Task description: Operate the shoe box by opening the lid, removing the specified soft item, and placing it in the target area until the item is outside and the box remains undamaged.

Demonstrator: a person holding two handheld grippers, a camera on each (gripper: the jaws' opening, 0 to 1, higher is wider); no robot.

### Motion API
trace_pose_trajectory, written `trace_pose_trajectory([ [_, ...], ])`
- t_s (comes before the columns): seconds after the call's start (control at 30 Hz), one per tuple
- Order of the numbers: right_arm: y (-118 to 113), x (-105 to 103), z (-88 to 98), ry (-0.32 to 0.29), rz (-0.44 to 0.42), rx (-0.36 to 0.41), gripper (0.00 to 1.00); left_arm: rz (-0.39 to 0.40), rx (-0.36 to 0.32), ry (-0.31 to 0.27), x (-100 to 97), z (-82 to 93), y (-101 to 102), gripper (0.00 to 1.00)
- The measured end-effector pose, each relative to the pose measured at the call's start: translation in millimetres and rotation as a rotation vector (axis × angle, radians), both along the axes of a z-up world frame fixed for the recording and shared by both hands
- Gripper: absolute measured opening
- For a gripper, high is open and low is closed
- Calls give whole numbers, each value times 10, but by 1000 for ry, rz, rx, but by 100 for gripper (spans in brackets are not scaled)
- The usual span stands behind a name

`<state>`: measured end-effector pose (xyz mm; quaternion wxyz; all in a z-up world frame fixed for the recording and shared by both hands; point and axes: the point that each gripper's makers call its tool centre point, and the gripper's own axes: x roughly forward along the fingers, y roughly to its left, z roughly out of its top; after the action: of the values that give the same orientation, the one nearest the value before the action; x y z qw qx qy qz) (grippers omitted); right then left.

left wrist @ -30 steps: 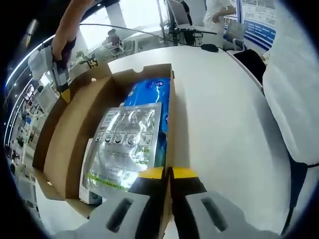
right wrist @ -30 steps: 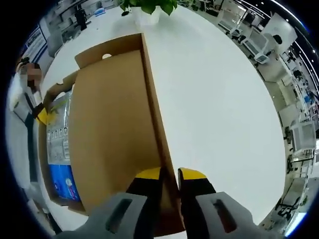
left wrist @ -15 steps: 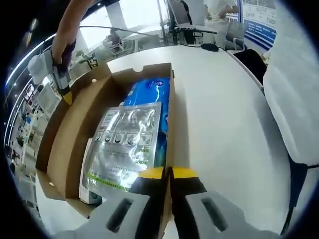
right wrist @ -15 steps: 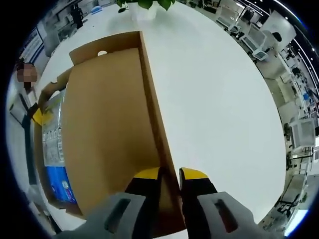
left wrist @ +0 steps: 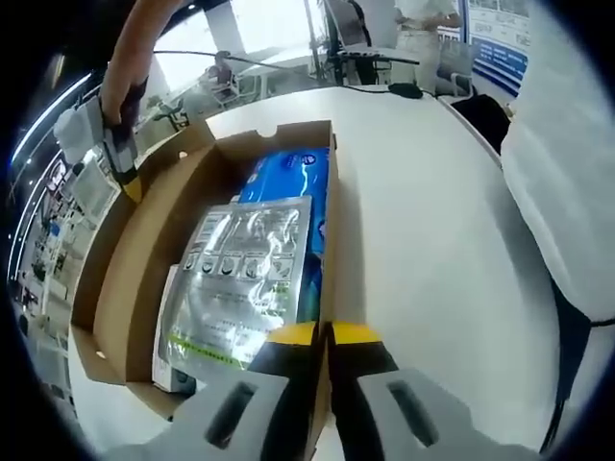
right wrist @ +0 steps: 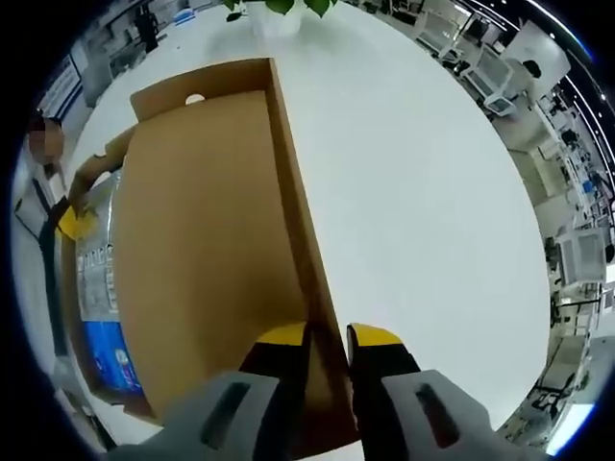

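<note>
The brown shoe box [left wrist: 328, 221] lies on the white table with its lid [left wrist: 135, 269] swung up to the left. Inside, a silver foil pouch [left wrist: 240, 279] rests on top of a soft blue pack [left wrist: 288, 178]. My left gripper [left wrist: 325, 336] is shut on the top edge of the box's near side wall. My right gripper [left wrist: 125, 178] comes in at the upper left, pinching the lid's rim. In the right gripper view, my right gripper [right wrist: 327, 338] is shut on the edge of the lid [right wrist: 211, 240]; beyond it I see the pouch [right wrist: 94, 269], the blue pack [right wrist: 106, 355] and the left gripper's yellow tip [right wrist: 72, 223].
White tabletop [right wrist: 413, 192] stretches wide beside the box. A potted plant [right wrist: 274, 12] stands at its far end. White fabric [left wrist: 567, 192] hangs close on the right of the left gripper view, and a dark object [left wrist: 404, 91] lies near the table's far edge.
The lid has swung slightly further over in the right gripper view, covering a little more of the box contents. Both grips are unchanged.
</note>
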<state>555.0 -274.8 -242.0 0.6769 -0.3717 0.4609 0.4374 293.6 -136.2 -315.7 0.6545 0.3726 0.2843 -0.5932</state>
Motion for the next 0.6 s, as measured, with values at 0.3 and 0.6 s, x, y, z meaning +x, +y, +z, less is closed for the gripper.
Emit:
trace_pose_trajectory([
  [0.3, -24, 102, -247, -13, 13, -25, 16, -5, -3, 8, 3, 9, -2, 3],
  [0.6, -140, 323, -538, -31, -12, -79, 17, 5, 13, 15, 8, -7, -5, 3],
])
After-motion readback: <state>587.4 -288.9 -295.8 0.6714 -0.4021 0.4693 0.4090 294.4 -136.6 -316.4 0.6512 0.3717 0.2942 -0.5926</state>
